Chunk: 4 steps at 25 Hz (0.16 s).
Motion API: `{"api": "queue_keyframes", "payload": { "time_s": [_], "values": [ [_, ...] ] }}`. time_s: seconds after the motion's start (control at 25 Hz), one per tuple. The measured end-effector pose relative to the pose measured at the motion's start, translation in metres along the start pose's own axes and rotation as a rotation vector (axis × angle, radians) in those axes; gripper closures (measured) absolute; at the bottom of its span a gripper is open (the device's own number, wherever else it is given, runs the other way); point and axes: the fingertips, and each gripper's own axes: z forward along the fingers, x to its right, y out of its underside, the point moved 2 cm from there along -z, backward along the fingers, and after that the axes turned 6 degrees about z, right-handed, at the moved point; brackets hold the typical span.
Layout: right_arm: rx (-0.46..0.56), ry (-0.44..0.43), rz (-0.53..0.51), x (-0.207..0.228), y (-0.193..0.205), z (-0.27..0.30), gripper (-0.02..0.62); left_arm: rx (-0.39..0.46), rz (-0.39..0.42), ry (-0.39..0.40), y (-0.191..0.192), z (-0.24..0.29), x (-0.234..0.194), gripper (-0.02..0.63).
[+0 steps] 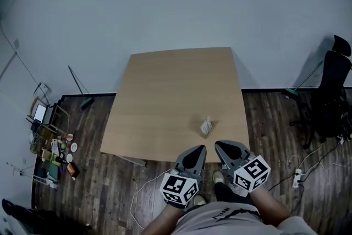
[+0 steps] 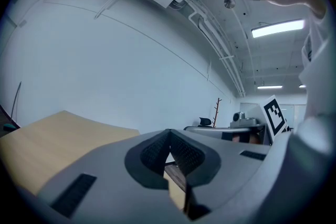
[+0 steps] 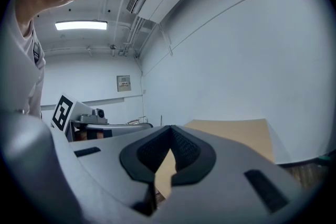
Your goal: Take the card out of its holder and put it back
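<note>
A small pale card holder with a card [image 1: 206, 126] lies on the light wooden table [image 1: 165, 96], near its front right part. Both grippers hang at the table's near edge, short of the holder. My left gripper [image 1: 199, 150] is shut, its tips meeting, with nothing in it; my right gripper [image 1: 218, 146] is shut and empty too. In the left gripper view the left gripper [image 2: 169, 137] points up over the table [image 2: 52, 134]. In the right gripper view the right gripper [image 3: 170, 134] aims past the table [image 3: 236, 131]. Neither gripper view shows the holder.
A black office chair [image 1: 330, 91] stands at the right, with a power strip and cables [image 1: 297, 176] on the dark wood floor. A cluttered rack of small items [image 1: 52, 148] sits at the left, a broom [image 1: 80, 88] by the wall. My legs are below the grippers.
</note>
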Motion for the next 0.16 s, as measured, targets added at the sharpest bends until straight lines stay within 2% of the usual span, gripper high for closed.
{"api": "queue_keyframes", "payload": {
  "time_s": [0.16],
  "values": [
    [0.000,0.008,-0.002,-0.0021,0.0035,-0.0037,0.581,0.001,0.000,-0.001,0.0020,-0.0049,0.0016,0.594]
  ]
}}
